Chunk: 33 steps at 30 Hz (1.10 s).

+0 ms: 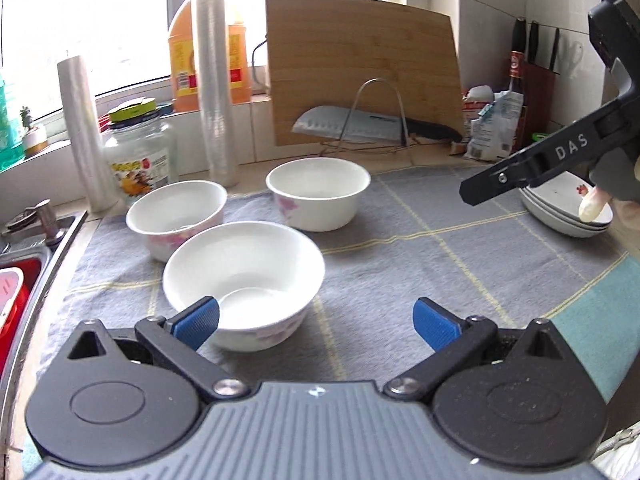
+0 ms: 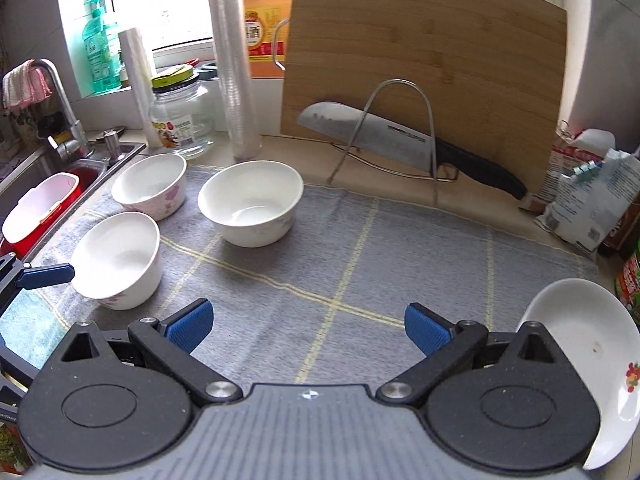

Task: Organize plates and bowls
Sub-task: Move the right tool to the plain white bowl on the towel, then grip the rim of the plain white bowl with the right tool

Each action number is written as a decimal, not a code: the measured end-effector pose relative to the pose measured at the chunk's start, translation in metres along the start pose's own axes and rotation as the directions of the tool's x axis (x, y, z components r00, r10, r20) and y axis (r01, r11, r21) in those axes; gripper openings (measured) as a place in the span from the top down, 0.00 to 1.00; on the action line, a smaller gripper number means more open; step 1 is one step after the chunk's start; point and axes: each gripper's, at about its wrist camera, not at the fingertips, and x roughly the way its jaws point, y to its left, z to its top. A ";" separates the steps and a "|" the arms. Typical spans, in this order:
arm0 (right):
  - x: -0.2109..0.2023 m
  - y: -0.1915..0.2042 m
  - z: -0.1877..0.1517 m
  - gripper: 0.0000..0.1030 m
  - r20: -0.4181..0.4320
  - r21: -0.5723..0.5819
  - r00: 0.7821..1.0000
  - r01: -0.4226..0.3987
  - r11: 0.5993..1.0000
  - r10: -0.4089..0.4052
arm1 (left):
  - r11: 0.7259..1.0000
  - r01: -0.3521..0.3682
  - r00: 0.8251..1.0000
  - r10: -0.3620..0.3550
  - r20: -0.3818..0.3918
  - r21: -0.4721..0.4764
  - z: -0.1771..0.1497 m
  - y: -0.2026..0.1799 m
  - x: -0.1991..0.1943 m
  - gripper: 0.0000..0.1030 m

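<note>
Left gripper [image 1: 316, 322] held low over the grey checked mat [image 1: 420, 248], pointing toward the back of the counter, jaws spread wide with nothing between them; left blue pad [image 1: 196, 320] overlapping the near rim of the nearest bowl [image 1: 244, 276], contact impossible to judge. Two more white bowls behind it: one back left [image 1: 176, 216], one back centre [image 1: 318, 192], all three upright and apart from each other. Right gripper [image 2: 308, 326] likewise low and level above the mat's middle, jaws wide apart and empty, seen from the left wrist as a black arm angled down from the upper right over the stack of plates [image 1: 564, 212] at the mat's right edge. Same plates just right of the right gripper's body in its own view [image 2: 588, 360]. Beyond the mat: bamboo cutting board [image 2: 424, 76] leaning upright, kitchen knife [image 2: 400, 140] across a wire rack [image 2: 400, 128], glass jar [image 2: 180, 120], rolls of cling film [image 2: 234, 76].
</note>
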 end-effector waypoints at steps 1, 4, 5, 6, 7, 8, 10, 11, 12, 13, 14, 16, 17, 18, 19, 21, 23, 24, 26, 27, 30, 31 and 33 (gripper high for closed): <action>0.002 0.007 0.003 0.00 0.001 -0.008 1.000 -0.004 1.000 0.004 | 1.000 -0.008 1.000 0.008 -0.003 -0.005 -0.003 0.005 0.000 0.01; 0.009 0.026 0.010 0.00 -0.004 -0.038 1.000 -0.018 0.999 0.018 | 1.000 -0.016 1.000 0.016 -0.009 -0.020 -0.010 0.021 0.004 0.01; 0.011 0.032 0.011 0.00 -0.005 -0.049 1.000 -0.020 0.999 0.020 | 1.000 -0.019 1.000 0.019 -0.010 -0.024 -0.012 0.025 0.006 0.01; 0.015 0.038 0.013 0.00 -0.008 -0.061 1.000 -0.024 0.998 0.024 | 0.999 -0.020 1.000 0.019 -0.012 -0.027 -0.014 0.030 0.008 0.01; 0.018 0.043 0.014 0.00 -0.012 -0.067 1.000 -0.029 0.997 0.028 | 0.999 -0.015 1.000 0.015 -0.012 -0.028 -0.015 0.033 0.011 0.01; 0.021 0.047 0.016 0.00 -0.017 -0.072 0.999 -0.037 0.997 0.036 | 0.999 -0.013 1.000 0.013 -0.013 -0.029 -0.016 0.035 0.013 0.01; 0.028 0.055 0.018 0.00 -0.029 -0.078 0.998 -0.054 0.996 0.052 | 0.999 -0.015 1.000 0.015 -0.011 -0.029 -0.016 0.040 0.017 0.01; 0.031 0.059 0.019 0.00 -0.033 -0.081 0.998 -0.061 0.995 0.059 | 1.000 -0.010 1.000 0.009 -0.011 -0.029 -0.016 0.041 0.018 0.01; 0.034 0.063 0.019 0.00 -0.039 -0.088 0.997 -0.072 0.994 0.068 | 1.000 -0.004 1.000 0.004 -0.010 -0.029 -0.017 0.043 0.020 0.01; 0.036 0.066 0.019 0.00 -0.044 -0.093 0.996 -0.080 0.992 0.076 | 1.000 -0.001 1.000 0.000 -0.009 -0.028 -0.017 0.044 0.022 0.01; 0.039 0.068 0.020 0.00 -0.048 -0.096 0.995 -0.089 0.991 0.085 | 1.000 0.005 1.000 -0.005 -0.011 -0.023 -0.017 0.044 0.023 0.01; 0.044 0.075 0.021 0.00 -0.062 -0.103 0.993 -0.110 0.989 0.104 | 1.000 0.002 1.000 -0.002 -0.009 -0.011 -0.018 0.044 0.025 0.01; 0.047 0.077 0.022 0.00 -0.066 -0.105 0.991 -0.123 0.987 0.116 | 1.000 0.003 1.000 -0.003 -0.008 -0.004 -0.018 0.044 0.027 0.01; 0.049 0.080 0.023 0.00 -0.072 -0.107 0.989 -0.138 0.985 0.130 | 1.000 0.005 1.000 -0.005 -0.008 0.001 -0.017 0.044 0.028 0.01; 0.052 0.082 0.024 0.00 -0.077 -0.107 0.987 -0.150 0.983 0.142 | 1.000 0.005 1.000 -0.005 -0.006 0.003 -0.017 0.044 0.029 0.01; 0.058 0.086 0.026 0.00 -0.088 -0.110 0.982 -0.176 0.978 0.167 | 1.000 0.008 1.000 -0.008 0.001 0.005 -0.016 0.044 0.031 0.01; 0.063 0.090 0.029 0.00 -0.097 -0.117 0.979 -0.192 0.974 0.181 | 1.000 0.004 1.000 -0.004 0.008 0.006 -0.015 0.044 0.032 0.01; 0.066 0.093 0.031 0.00 -0.100 -0.121 0.977 -0.201 0.972 0.189 | 1.000 0.003 1.000 -0.003 0.009 0.007 -0.015 0.045 0.034 0.01; 0.071 0.096 0.034 0.00 -0.104 -0.126 0.973 -0.217 0.968 0.204 | 1.000 0.000 1.000 0.000 0.014 0.003 -0.014 0.045 0.035 0.01; 0.074 0.097 0.036 0.00 -0.105 -0.127 0.971 -0.226 0.966 0.214 | 1.000 0.001 1.000 -0.001 0.015 0.001 -0.014 0.046 0.036 0.01; 0.083 0.102 0.041 0.00 -0.110 -0.129 0.966 -0.245 0.961 0.232 | 1.000 0.003 1.000 -0.003 0.022 0.001 -0.013 0.046 0.037 0.01; 0.085 0.104 0.042 0.00 -0.112 -0.129 0.965 -0.251 0.959 0.238 | 1.000 0.004 1.000 -0.004 0.026 0.003 -0.012 0.045 0.037 0.01; 0.090 0.107 0.044 0.00 -0.117 -0.129 0.961 -0.265 0.956 0.250 | 1.000 0.012 0.999 -0.012 0.033 0.008 -0.011 0.045 0.038 0.02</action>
